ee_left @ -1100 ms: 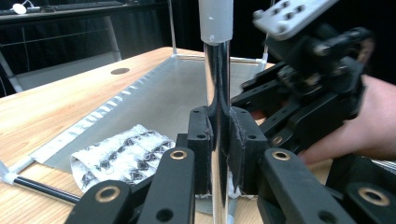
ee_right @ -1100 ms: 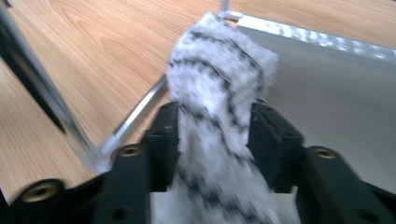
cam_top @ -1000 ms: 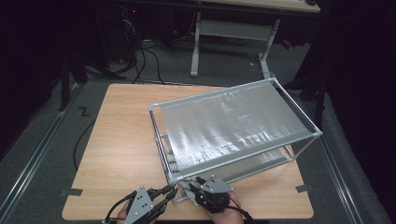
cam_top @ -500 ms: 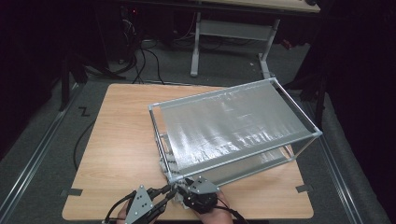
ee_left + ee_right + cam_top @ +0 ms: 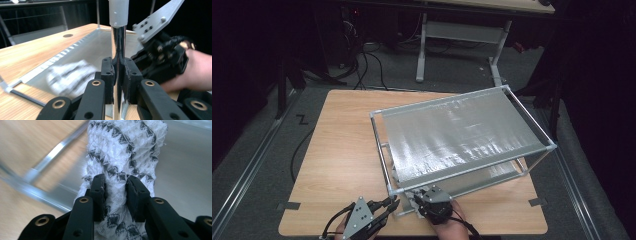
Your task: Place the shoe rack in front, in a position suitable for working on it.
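A shiny round chrome rack post point(image 5: 117, 62) is clamped by the left gripper point(image 5: 118, 75). A white, black-patterned knitted cloth point(image 5: 125, 152) is pinched by the right gripper point(image 5: 116, 195), whose jaws have just been closing, at the grey metal rack's point(image 5: 462, 130) seven o'clock corner.

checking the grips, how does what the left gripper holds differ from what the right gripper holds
The left gripper is shut on a shiny metal post of the rack; the right gripper is shut on a white-and-black knitted cloth.

The post is hard, smooth and upright; the cloth is soft, textured and bunched between the pads.

The post is part of the frame; the cloth is a loose piece.

Both sit squarely between the jaws.
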The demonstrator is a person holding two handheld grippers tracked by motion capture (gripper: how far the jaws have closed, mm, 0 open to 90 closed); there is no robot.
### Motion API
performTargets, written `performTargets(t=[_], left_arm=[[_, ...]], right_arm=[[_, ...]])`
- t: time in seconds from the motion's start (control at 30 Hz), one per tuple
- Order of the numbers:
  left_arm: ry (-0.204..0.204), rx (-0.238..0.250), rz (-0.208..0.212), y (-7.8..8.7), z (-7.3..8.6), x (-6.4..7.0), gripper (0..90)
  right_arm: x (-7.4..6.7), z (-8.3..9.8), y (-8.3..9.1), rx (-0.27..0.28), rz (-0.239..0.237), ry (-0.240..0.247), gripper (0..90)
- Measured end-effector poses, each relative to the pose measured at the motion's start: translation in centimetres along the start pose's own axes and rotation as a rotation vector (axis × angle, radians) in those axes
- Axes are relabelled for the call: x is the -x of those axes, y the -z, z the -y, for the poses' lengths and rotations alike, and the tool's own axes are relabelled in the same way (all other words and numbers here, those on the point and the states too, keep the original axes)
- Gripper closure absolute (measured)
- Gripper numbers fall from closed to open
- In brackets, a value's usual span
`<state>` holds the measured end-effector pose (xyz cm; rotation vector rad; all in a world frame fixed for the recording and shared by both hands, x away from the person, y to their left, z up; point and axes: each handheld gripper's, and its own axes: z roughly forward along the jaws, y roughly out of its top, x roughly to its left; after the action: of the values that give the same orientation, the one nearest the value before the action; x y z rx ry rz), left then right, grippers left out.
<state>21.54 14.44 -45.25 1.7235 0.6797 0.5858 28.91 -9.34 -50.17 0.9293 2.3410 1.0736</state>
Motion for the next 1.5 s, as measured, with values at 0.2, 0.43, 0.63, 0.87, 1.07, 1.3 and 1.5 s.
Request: performTargets(t=[0.2, 0.43, 0.63, 0.87, 1.07, 1.3, 1.5], left_arm=[[0.007, 0.016, -0.012, 0.8, 0.4, -0.3, 80.6], [0.006, 0.020, -0.010, 1.1, 0.6, -0.6, 80.6], [-0.004, 0.022, -0.012, 1.2, 0.6, -0.7, 80.4], [-0.003, 0.022, -0.011, 1.2, 0.6, -0.7, 80.4], [-0.002, 0.022, -0.009, 1.2, 0.6, -0.8, 80.3], [-0.002, 0.022, -0.006, 1.2, 0.6, -0.8, 80.4], [-0.005, 0.023, -0.007, 1.2, 0.6, -0.8, 80.3]], right_arm=[[3.5, 1.2, 1.1, 0.000, 0.086, -0.016, 69.0], [10.2, 3.4, 3.1, -0.015, 0.209, -0.130, 69.0], [14.8, 5.3, 5.0, -0.021, 0.314, -0.197, 68.4], [18.1, 6.9, 6.8, -0.031, 0.399, -0.244, 68.1], [21.1, 8.2, 8.2, -0.036, 0.495, -0.302, 66.7], [21.6, 8.4, 8.4, -0.026, 0.508, -0.322, 64.6], [21.4, 8.4, 8.0, -0.032, 0.475, -0.332, 64.3]])
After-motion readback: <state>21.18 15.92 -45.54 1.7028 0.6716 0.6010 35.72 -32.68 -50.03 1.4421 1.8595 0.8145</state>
